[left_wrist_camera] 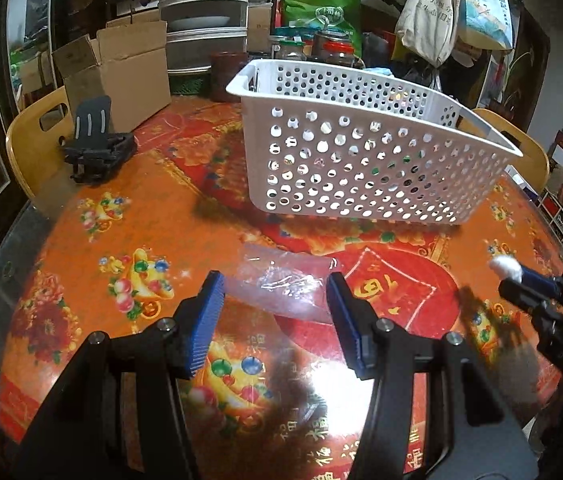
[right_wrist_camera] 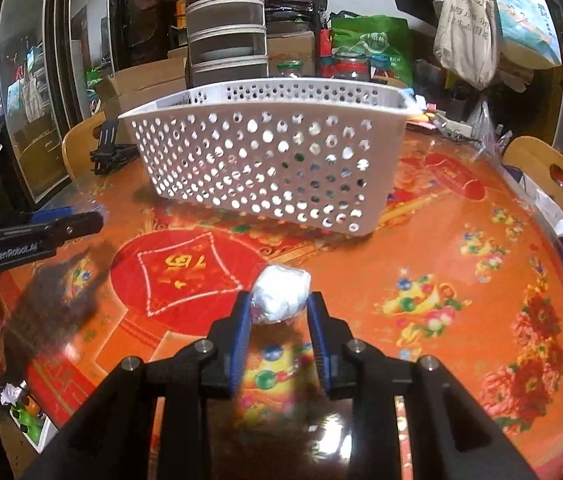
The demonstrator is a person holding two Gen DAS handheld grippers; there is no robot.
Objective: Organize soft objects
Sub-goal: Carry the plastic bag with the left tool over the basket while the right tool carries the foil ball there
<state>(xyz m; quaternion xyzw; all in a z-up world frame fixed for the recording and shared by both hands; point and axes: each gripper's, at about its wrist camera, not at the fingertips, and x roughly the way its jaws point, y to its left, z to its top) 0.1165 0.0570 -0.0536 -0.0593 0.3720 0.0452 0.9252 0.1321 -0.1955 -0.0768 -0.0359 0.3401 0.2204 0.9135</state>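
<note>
Clearly right gripper (right_wrist_camera: 279, 300) is clamped on a white cotton ball (right_wrist_camera: 280, 294) above the table, facing the perforated white basket (right_wrist_camera: 265, 160), prob. for drop-in; left gripper (left_wrist_camera: 277, 300) empty, jaws apart.

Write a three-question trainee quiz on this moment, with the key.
1. True or false: the right gripper is shut on the white ball.
2. What lies on the table between the left gripper's fingers? A) clear plastic bag B) a jar C) a sock
3. Fill in: the white basket with holes stands ____ the grippers, not beneath them.

Key: 1 true. 2 A: the clear plastic bag lies flat and the open fingers are not pressing it. 3 beyond.
</note>
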